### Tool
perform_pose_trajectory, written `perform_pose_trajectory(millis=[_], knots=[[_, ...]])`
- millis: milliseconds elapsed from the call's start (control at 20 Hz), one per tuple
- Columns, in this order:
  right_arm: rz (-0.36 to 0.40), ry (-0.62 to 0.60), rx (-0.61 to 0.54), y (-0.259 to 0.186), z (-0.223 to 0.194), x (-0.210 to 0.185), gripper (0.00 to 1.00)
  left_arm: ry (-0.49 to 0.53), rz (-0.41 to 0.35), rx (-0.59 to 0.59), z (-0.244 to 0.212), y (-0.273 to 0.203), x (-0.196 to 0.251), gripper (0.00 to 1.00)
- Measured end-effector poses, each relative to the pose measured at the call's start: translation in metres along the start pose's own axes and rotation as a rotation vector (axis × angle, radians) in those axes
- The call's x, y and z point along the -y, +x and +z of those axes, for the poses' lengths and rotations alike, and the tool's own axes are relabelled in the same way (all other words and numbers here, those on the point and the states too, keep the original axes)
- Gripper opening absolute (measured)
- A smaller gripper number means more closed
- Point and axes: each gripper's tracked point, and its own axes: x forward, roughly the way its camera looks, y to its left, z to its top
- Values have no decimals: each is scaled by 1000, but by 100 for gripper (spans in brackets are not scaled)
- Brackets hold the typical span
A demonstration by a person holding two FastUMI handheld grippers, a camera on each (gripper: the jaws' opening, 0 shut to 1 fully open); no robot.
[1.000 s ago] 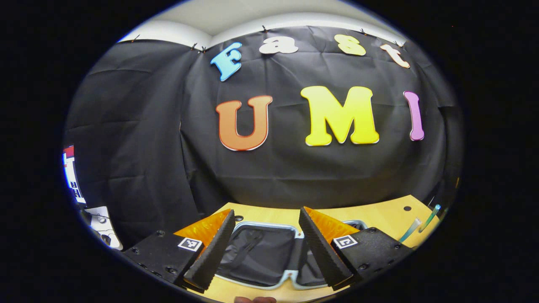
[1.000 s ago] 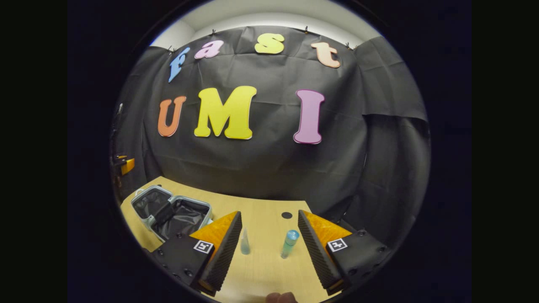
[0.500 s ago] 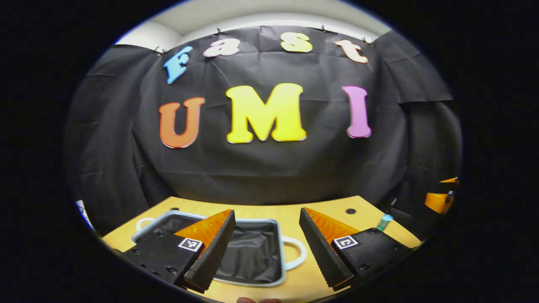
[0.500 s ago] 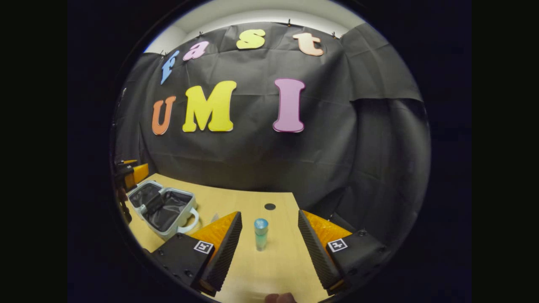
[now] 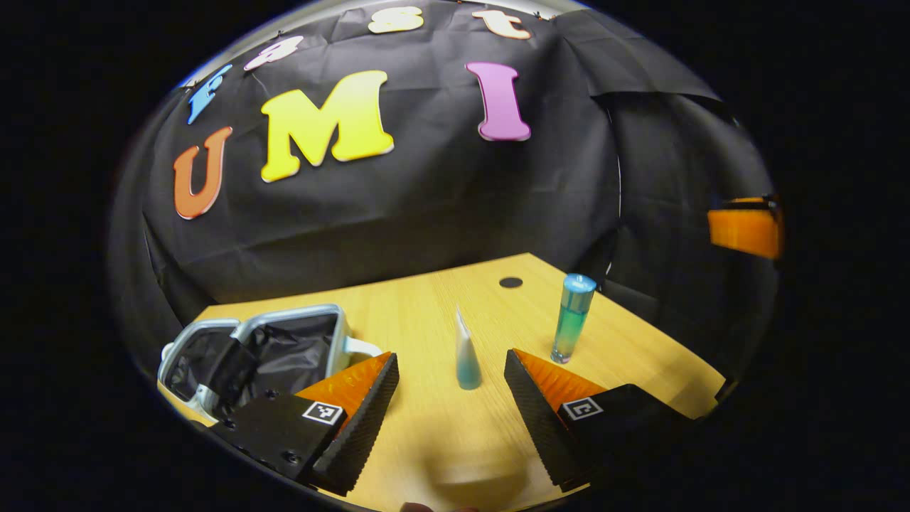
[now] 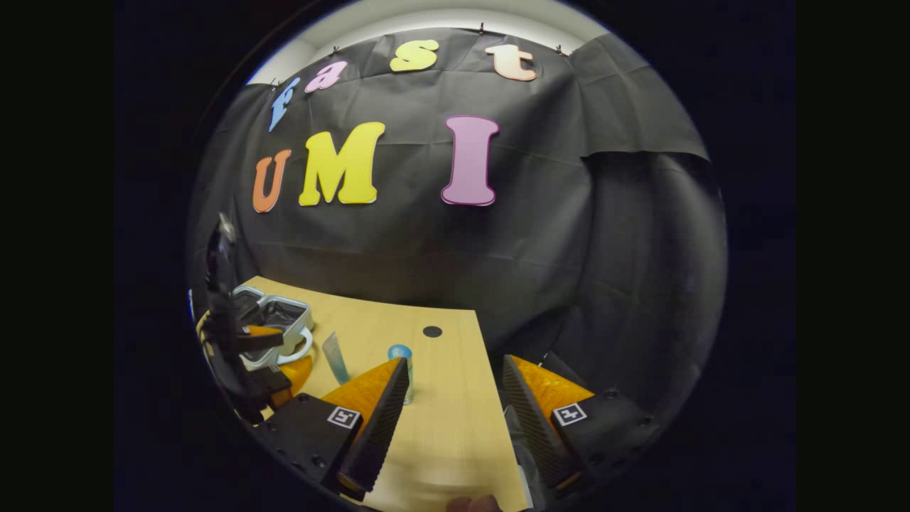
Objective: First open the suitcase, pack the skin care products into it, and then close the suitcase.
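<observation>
Left gripper view: your left gripper (image 5: 451, 419) sits at the bottom centre, fingers spread apart with nothing between them. The suitcase (image 5: 284, 345) lies open at lower left, its dark lining exposed, so I judge the opening step done and packing in hand. A slim tube (image 5: 466, 353) stands on the table (image 5: 426, 299) just above the gap between your fingers; a capped bottle (image 5: 572, 316) stands upright to its right, apart from it. Your next move calls for closing on the tube without tipping it. The table edge runs near the bottle at right; open room lies centre.

Right gripper view: your right gripper (image 6: 455, 419) is likewise spread and empty. The bottle sits behind its left finger. The table's right edge runs between the fingers; keep left.
</observation>
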Motion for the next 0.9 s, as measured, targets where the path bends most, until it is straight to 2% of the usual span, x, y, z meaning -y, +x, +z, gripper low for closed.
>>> perform_pose_trajectory(millis=[250, 500, 550, 600, 850, 900], knots=[[-31, -20, -27, -12, -14, 19, 80, -61, 14, -105, -38, 55, 2, 95], [-69, -15, -70, -22, -28, 31, 80, -63, 3, -144, -50, 94, 2, 89], [-75, -13, -75, -22, -29, 31, 80, -54, -7, -151, -53, 99, 5, 94], [-78, -12, -77, -22, -29, 31, 80, -49, -17, -166, -57, 102, 9, 86], [-91, -12, -80, -19, -29, 31, 80, -44, -44, -200, -67, 109, 16, 73], [-90, -11, -83, -18, -31, 30, 80, -45, -38, -205, -68, 110, 14, 65]])
